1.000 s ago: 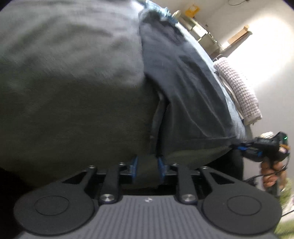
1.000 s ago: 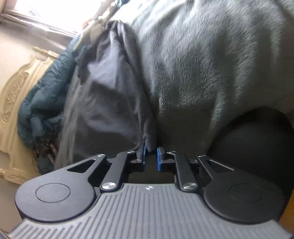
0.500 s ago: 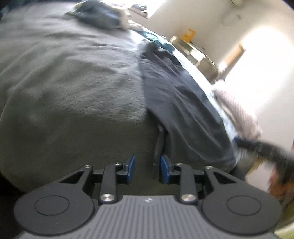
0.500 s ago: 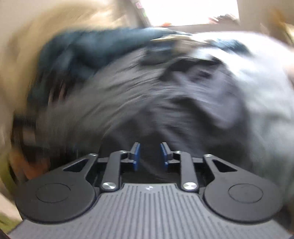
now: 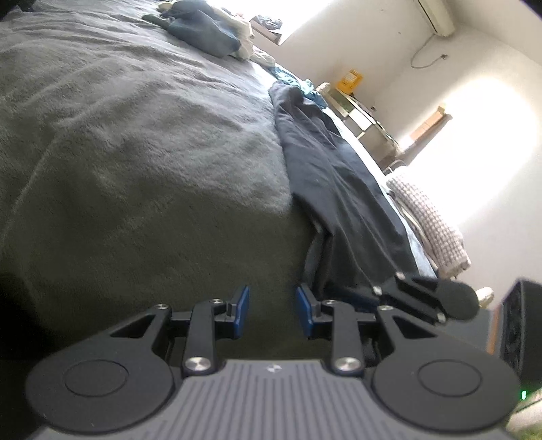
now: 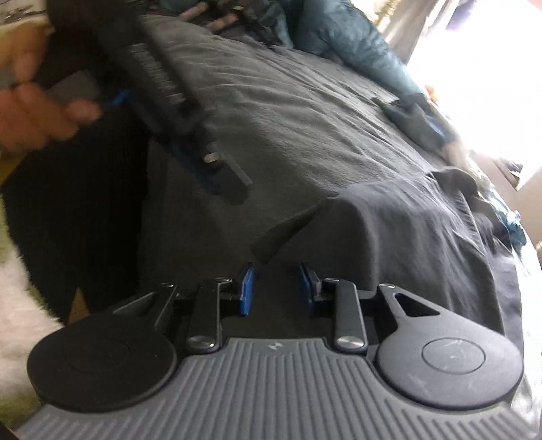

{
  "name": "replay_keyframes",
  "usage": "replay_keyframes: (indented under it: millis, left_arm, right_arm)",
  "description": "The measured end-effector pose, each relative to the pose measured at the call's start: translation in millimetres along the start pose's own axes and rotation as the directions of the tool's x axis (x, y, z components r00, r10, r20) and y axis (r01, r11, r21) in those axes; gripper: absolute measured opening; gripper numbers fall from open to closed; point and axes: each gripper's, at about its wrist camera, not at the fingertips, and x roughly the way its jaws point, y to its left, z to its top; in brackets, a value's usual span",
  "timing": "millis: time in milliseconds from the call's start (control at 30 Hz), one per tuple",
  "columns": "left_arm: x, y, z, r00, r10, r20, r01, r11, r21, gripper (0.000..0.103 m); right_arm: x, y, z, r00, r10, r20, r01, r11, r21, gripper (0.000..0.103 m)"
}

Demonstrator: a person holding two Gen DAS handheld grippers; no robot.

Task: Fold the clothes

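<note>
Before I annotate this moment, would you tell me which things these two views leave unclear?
- Dark garment: kind unknown; left wrist view shows it lengthwise, its hem overhanging the bed edge behind the right gripper.
- Left gripper: motion-blurred in right wrist view, its tip unreadable.
- Hand: blurred, cut by the left edge.
- Clothes pile: too far in left wrist view to separate items.

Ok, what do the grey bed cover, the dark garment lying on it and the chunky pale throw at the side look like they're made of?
Grey bed cover: looks like fleece or plush, matte, with a soft brushed nap.
Dark garment: thin woven or jersey cloth, probably cotton, smooth and matte, draping over the bed's edge in fine creases.
Pale throw: an open waffle-like knit, with raised grid texture; the fibre cannot be told.
</note>
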Motion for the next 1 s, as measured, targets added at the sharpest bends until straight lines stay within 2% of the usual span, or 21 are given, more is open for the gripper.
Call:
replay_keyframes:
  millis: [67,167,300,433,600,800,900,967,1000]
  left_arm:
    - [2,0,-3,1.0,-0.012,-0.007,0.012,1.0,0.005,0.032]
    - [6,1,-7,0.999,-0.029,-0.017,0.03,0.999,0.018,0.035]
    - [13,4,-8,0.999,-0.035,-0.03,0.036,0.999,0.015,0.035]
    - [12,9,-8,0.998,-0.049,-0.032,0.049,0.999,0.002,0.034]
    - [4,16,-9,0.998,-0.051,-0.026,0.05,0.999,-0.019,0.034]
    - [-2,22,-9,0.999,-0.048,-0.025,0.047,0.998,-0.037,0.034]
    - [-3,22,-9,0.998,-0.051,-0.021,0.05,0.998,-0.037,0.034]
    - [-3,23,-9,0.998,-0.052,-0.021,0.051,0.998,-0.039,0.034]
    - [-3,24,-9,0.998,-0.053,-0.021,0.052,0.998,-0.04,0.034]
  right_arm:
    - [-2,-8,1,1.0,0.024,0.008,-0.024,0.998,0.061,0.008]
    - [-12,-20,1,0.998,0.059,0.034,-0.064,0.984,0.165,0.001]
    - [-25,-38,5,0.995,0.048,0.093,-0.073,0.956,0.283,0.0]
    - [-32,-41,8,0.983,0.082,0.164,-0.132,0.936,0.325,0.0]
    - [-6,-20,7,0.986,0.105,0.13,-0.137,0.955,0.262,0.001]
    - [7,5,5,0.995,0.051,0.091,-0.063,0.989,0.136,0.003]
    - [6,14,3,0.996,0.017,0.084,-0.024,0.996,0.082,0.011]
    - [6,20,1,0.997,-0.006,0.081,0.002,0.999,0.046,0.025]
    - [5,23,1,0.997,-0.017,0.08,0.015,0.999,0.028,0.028]
